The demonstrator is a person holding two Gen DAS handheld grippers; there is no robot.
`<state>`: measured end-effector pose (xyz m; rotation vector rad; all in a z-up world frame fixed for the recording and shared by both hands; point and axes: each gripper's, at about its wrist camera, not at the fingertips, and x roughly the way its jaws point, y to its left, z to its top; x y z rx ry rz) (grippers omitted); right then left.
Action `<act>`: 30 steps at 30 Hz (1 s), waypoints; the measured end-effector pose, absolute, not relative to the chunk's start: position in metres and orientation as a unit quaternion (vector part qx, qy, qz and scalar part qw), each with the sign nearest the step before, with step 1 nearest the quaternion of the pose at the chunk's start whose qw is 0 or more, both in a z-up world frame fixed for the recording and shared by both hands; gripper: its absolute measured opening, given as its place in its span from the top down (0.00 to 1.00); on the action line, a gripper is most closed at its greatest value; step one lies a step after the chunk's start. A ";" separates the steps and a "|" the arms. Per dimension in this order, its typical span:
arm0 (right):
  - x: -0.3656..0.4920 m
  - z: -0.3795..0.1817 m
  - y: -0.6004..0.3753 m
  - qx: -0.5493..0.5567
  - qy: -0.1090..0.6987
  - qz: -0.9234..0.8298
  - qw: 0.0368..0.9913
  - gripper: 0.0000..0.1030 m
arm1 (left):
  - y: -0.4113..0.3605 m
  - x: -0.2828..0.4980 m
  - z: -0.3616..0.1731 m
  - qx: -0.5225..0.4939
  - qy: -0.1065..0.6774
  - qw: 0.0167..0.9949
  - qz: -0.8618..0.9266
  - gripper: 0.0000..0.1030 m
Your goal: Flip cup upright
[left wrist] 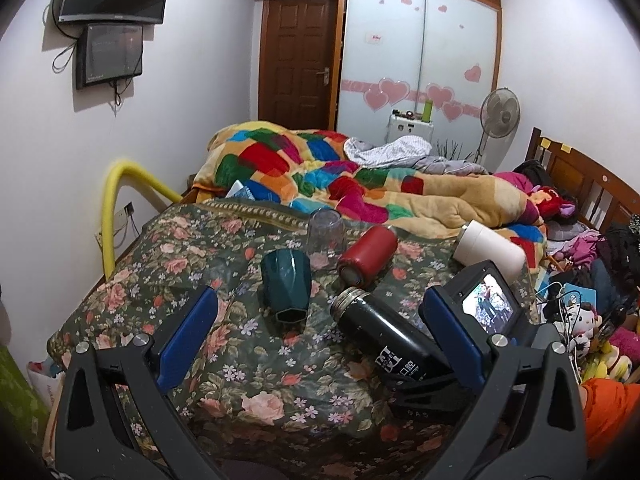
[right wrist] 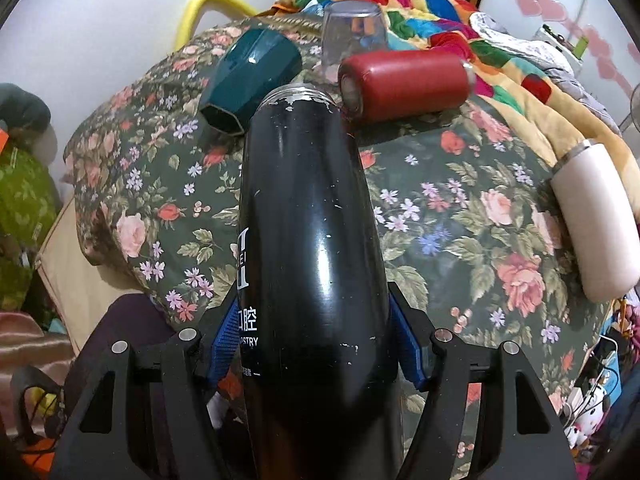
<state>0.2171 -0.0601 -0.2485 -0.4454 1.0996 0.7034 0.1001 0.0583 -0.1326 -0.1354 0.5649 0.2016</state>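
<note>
gripping the black flask (right wrist: 312,216) low on its body, your right gripper (right wrist: 316,344) has both blue pads pressed against its sides, so it is clamped on the flask. the flask lies tilted on the floral bedspread (right wrist: 440,208), its steel-rimmed mouth pointing away from you toward the red cup (right wrist: 404,80). take that flask as your landmark: the bedspread runs under and all around it, the white cup (right wrist: 592,224) lies on its side well off to the right of it, the red cup lies on its side just beyond its mouth, the teal faceted cup (right wrist: 248,76) lies tipped over beyond and to the left of the mouth, and the clear glass (right wrist: 352,36) stands inverted behind the red one.

your left gripper (left wrist: 320,332) hovers with its jaws spread wide, holding nothing, above the flask's left side.

the risk i'd judge from here: the flask is long, glossy and held near one end, so swinging it upright could let it pivot or slip between the pads. its mouth sits close to the red cup, and a careless arc could knock that rolling. the soft, uneven bedding may also let the flask topple once stood up.
</note>
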 end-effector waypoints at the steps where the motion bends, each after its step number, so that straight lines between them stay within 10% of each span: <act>1: 0.218 -0.250 -0.059 -0.209 0.508 0.323 0.770 0.39 | 0.060 0.102 -0.135 -0.068 0.282 0.952 0.100 0.00; 23: 0.200 -0.204 -0.091 -0.190 0.480 0.343 0.785 0.38 | 0.077 0.146 -0.183 -0.166 0.388 0.904 0.066 0.00; 30: 0.187 -0.158 -0.157 -0.155 0.419 0.290 0.846 0.36 | 0.060 0.184 -0.239 -0.218 0.489 0.844 0.030 0.19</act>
